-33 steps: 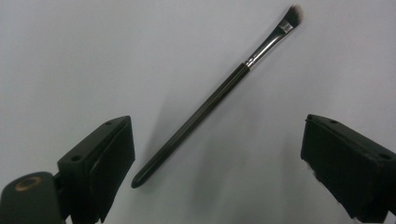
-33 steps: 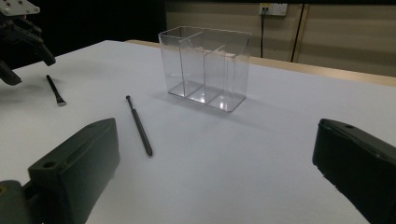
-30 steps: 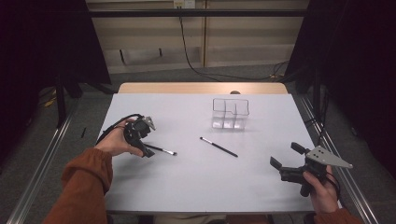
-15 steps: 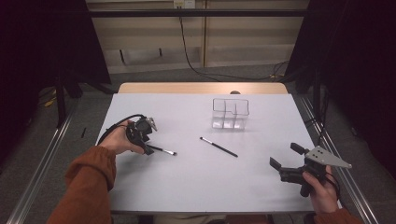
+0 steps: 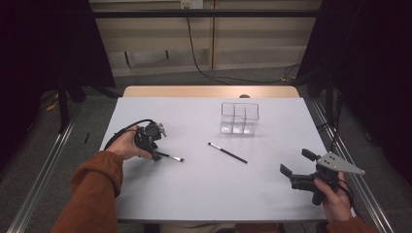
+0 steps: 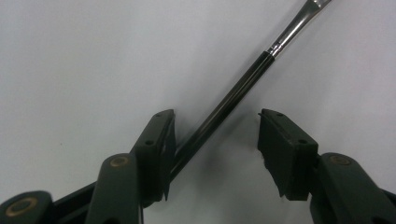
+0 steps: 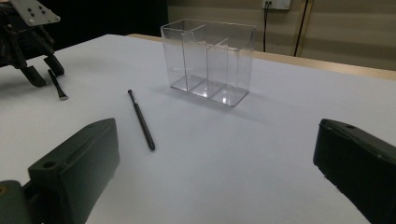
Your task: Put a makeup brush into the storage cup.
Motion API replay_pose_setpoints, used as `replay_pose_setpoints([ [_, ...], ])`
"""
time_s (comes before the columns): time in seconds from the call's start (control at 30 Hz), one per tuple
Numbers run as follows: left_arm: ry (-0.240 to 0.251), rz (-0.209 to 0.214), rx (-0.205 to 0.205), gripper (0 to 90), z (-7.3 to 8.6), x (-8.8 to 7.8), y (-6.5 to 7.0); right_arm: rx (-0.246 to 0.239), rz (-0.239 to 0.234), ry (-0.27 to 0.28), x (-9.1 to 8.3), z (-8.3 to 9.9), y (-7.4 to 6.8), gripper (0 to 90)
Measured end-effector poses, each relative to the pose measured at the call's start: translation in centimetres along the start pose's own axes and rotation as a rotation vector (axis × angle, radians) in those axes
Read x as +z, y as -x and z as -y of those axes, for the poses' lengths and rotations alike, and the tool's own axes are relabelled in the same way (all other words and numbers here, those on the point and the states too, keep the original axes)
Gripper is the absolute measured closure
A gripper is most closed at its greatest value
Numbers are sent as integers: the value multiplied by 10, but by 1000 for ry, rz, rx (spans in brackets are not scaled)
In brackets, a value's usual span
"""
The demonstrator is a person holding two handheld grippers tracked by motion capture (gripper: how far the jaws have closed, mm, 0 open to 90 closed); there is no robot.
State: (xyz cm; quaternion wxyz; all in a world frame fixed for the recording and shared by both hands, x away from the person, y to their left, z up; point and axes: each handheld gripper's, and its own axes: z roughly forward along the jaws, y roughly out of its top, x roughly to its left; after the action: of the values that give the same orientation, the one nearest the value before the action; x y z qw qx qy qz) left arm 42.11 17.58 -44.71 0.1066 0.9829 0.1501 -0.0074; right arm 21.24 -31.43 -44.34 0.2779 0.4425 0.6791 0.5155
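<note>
Clear plastic organizer (image 5: 239, 118), three compartments, nothing visible inside, stands far side of the white table (image 5: 194, 194). Left gripper (image 5: 154, 148) jaws have just been closing around brush (image 6: 233, 95), one pad touching the handle, other apart. Second brush (image 5: 227, 153) lies mid-table; right gripper (image 5: 297, 171) gapes, holding nothing.

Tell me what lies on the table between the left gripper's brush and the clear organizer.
In the high view, a second black brush lies alone on the white table, between the brush at the left gripper and the clear organizer.
</note>
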Motion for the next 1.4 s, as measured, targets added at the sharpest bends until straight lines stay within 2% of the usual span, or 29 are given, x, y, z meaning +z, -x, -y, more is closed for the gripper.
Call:
replay_pose_setpoints([
  [0.07, -11, -7, -3, 476, -1, 0, 0, 0, -2, 0, 0, 0, 0, 0],
  [0.13, -18, -12, -13, 523, -2, 0, 0, -3, -3, -3, 0, 0, 0, 1],
  [0.37, -41, -1, -10, 593, -5, 0, 0, -4, -5, -12, 0, 1, 0, 0],
  [0.57, -47, 12, -11, 802, -6, -1, 0, -6, -3, -17, 0, 1, -1, 0],
  [0.63, -47, 14, -13, 840, -6, -1, 0, -7, -3, -18, 0, 1, 0, 0],
  [1.07, -37, 0, -41, 843, -5, -2, 2, -6, -4, -20, 1, 1, 0, 0],
  [1.13, -30, -15, -30, 843, -4, -3, 4, -6, -5, -20, 1, 1, 0, 0],
  [1.2, -12, -13, -55, 844, -2, -3, 4, -6, -5, -20, 1, 1, 0, 0],
  [1.4, 12, -4, -91, 844, 1, -3, 2, -4, -5, -20, 1, 1, 0, 2],
])
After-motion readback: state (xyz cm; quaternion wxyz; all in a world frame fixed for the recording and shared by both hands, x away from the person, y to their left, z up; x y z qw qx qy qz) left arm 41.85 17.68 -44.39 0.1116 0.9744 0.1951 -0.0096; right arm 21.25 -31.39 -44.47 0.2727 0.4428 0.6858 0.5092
